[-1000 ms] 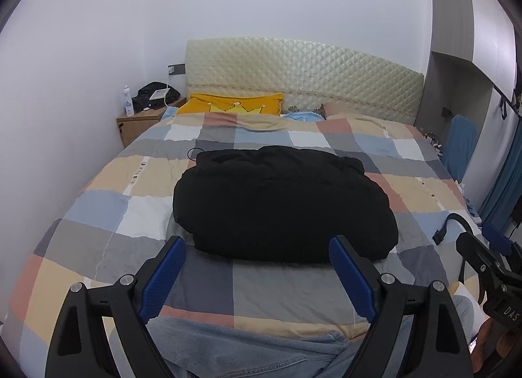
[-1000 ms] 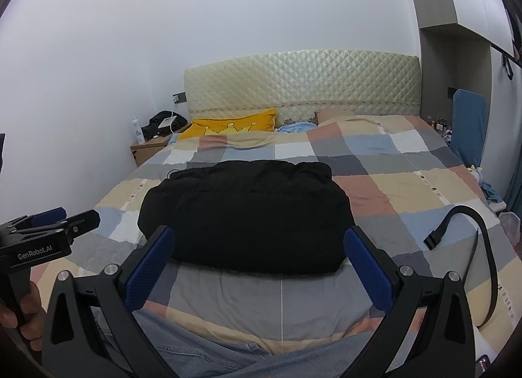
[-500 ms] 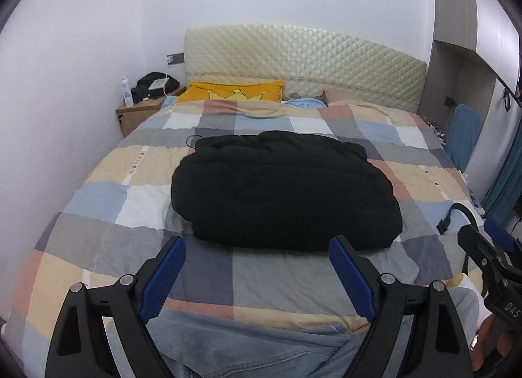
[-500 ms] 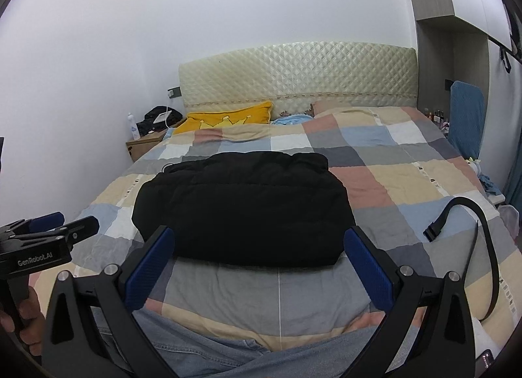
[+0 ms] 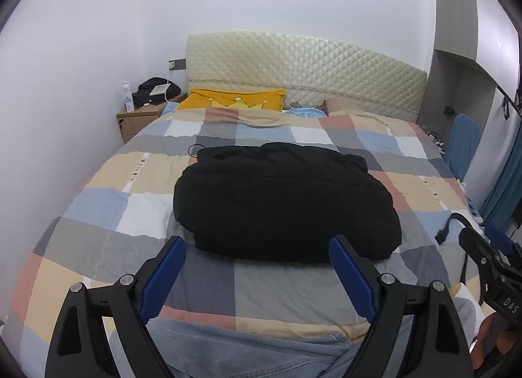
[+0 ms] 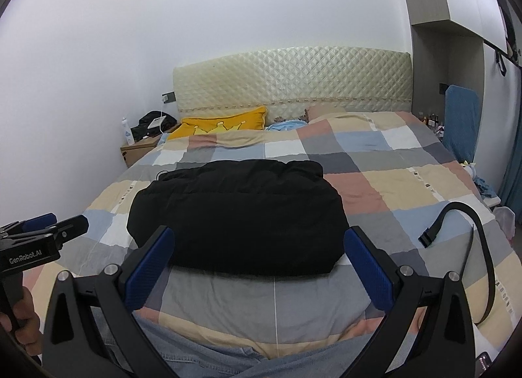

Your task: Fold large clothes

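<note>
A puffy black jacket [image 5: 284, 202] [image 6: 238, 215] lies folded into a thick bundle in the middle of a bed with a checked quilt [image 5: 98, 202] [image 6: 407, 189]. My left gripper [image 5: 257, 250] hangs over the near end of the bed, short of the jacket's near edge, jaws wide open and holding nothing. My right gripper [image 6: 259, 241] stands the same way beside it, open and apart from the cloth. Each gripper shows at the edge of the other's view. Blue denim legs [image 5: 261, 352] fill the bottom of both views.
A black strap with a buckle [image 6: 463, 234] curls on the quilt at the right. A yellow pillow [image 5: 235, 104] lies by the quilted headboard [image 5: 303, 71]. A wooden nightstand [image 5: 137, 120] with a bottle and dark items stands at the left wall; a blue chair [image 5: 461, 146] at the right.
Both views swayed slightly, dipping and coming back; the jacket and the open jaws stayed as they were.
</note>
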### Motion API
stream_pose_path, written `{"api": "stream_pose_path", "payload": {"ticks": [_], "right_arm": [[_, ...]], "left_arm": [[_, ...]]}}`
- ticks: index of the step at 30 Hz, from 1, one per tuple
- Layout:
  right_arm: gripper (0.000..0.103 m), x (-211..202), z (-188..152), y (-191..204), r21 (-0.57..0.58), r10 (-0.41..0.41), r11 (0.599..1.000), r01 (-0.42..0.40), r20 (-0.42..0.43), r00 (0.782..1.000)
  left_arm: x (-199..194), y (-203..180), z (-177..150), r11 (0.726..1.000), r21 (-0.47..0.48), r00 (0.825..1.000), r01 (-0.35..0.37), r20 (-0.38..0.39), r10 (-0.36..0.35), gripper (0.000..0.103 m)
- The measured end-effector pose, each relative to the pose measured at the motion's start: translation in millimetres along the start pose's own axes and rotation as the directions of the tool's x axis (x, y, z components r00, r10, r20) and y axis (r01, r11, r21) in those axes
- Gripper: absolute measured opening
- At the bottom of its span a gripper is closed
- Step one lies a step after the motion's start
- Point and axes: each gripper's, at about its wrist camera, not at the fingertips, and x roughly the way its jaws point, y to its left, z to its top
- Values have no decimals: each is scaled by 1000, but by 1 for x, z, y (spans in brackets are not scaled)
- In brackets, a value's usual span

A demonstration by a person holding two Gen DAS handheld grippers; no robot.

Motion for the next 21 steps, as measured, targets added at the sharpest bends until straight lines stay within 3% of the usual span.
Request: {"api": "stream_pose_path", "payload": {"ticks": [21], "right_arm": [[103, -1, 4, -3, 6, 4, 1000, -4, 7, 1000]], "left_arm": [[2, -1, 1, 1000, 14, 1000, 24, -11, -23, 89]]}}
